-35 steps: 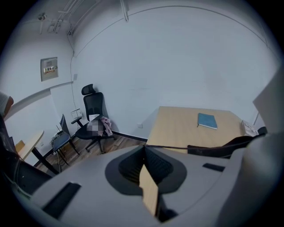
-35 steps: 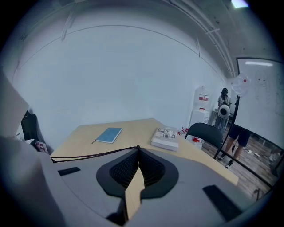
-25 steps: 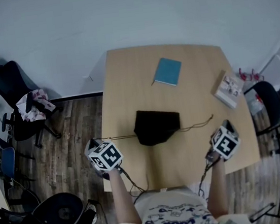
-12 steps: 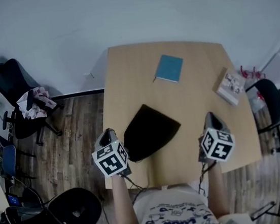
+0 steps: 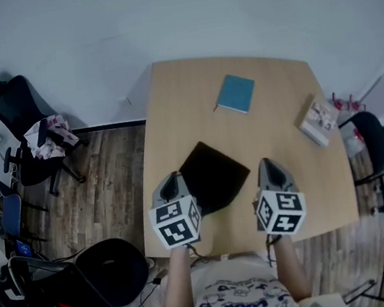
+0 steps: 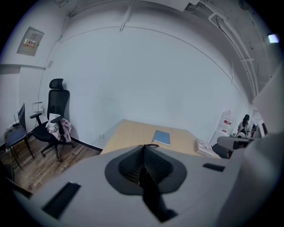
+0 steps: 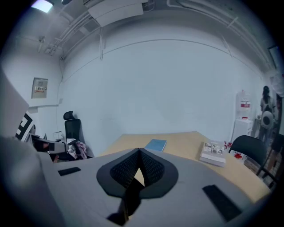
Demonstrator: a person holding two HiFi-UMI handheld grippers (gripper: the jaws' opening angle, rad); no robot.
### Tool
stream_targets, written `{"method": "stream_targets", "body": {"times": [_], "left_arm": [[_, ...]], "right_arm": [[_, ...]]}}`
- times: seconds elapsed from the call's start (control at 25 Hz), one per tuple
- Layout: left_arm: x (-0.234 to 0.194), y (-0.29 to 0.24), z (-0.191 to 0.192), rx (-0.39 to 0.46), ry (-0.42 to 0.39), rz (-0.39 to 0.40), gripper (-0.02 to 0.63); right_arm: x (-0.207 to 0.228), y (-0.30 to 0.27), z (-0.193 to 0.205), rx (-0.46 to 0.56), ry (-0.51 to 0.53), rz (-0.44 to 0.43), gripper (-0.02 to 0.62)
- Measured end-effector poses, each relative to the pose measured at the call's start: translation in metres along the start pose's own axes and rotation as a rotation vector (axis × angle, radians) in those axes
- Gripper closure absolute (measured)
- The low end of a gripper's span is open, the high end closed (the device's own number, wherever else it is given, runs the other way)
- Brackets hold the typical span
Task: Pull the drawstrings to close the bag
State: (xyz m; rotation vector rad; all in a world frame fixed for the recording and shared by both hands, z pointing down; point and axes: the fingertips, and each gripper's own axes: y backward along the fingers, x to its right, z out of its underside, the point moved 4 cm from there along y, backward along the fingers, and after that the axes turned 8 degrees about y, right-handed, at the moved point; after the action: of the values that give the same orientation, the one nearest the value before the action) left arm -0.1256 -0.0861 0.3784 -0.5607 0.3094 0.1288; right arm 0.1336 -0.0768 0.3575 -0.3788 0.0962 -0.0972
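While shut, left gripper (image 5: 172, 177), right gripper (image 5: 267, 163), bag (image 5: 214, 176) (black)

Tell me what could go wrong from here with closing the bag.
1. The bag lies skewed near the front edge of the table; a pull toward the person could drag it off.
2. The left hand-held gripper and right hand-held gripper are shut, yet no cord shows clearly in either, so a pull may come away empty.
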Motion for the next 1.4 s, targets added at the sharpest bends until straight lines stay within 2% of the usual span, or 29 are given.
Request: {"method": "stream_targets", "body": {"times": [0.44, 1.4], "left_arm": [[0.021, 0.005, -0.001, -0.004, -0.054, 0.042, 0.603], [0.027, 0.012, -0.004, 0.029, -0.114, 0.023, 0.603]], "right_arm": [[-0.018, 0.008, -0.012, 0.058, 0.010, -0.021, 0.595], [-0.015, 0.012, -0.010, 0.070, 0.026, -0.014, 0.595]]}}
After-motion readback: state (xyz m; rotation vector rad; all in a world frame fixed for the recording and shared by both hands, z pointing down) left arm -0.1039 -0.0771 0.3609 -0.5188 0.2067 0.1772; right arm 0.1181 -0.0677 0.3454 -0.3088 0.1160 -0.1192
